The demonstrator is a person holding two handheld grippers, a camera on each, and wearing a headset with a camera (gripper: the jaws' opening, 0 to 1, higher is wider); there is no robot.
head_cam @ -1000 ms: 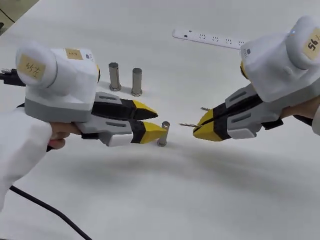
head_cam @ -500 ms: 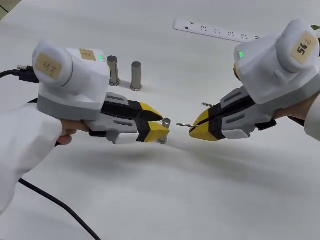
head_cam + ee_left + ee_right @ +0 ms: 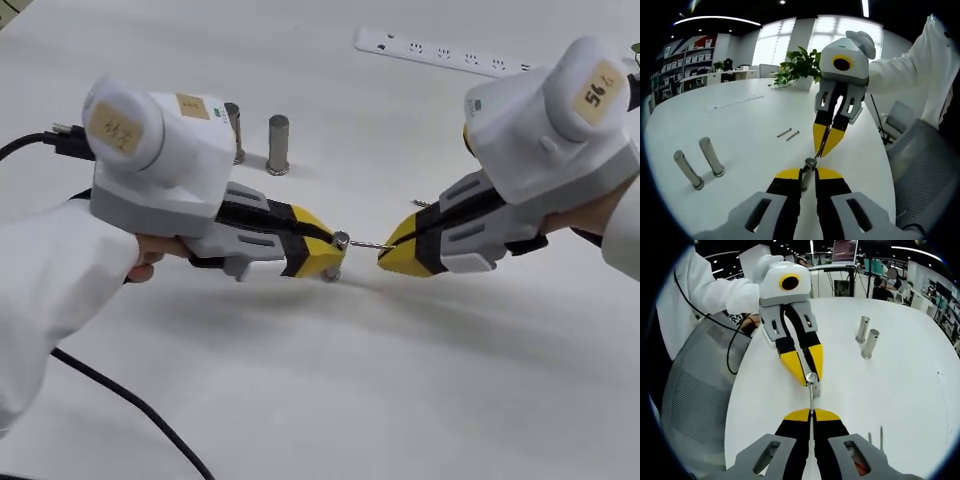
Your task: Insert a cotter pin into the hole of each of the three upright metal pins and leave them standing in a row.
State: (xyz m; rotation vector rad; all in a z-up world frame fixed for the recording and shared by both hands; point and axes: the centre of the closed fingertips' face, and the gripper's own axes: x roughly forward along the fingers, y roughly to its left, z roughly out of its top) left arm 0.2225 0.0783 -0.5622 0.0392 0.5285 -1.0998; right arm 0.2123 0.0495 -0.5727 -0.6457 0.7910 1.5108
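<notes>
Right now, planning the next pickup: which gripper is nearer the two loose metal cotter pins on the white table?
Right. The right gripper sits beside the loose cotter pins; left gripper farther, gripping the upright steel pin.

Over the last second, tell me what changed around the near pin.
The left tongs closed on the near metal pin. The right tongs, gripping a cotter pin, moved in toward it; the cotter pin's tip now reaches the pin's head. The two far pins stayed standing.
</notes>
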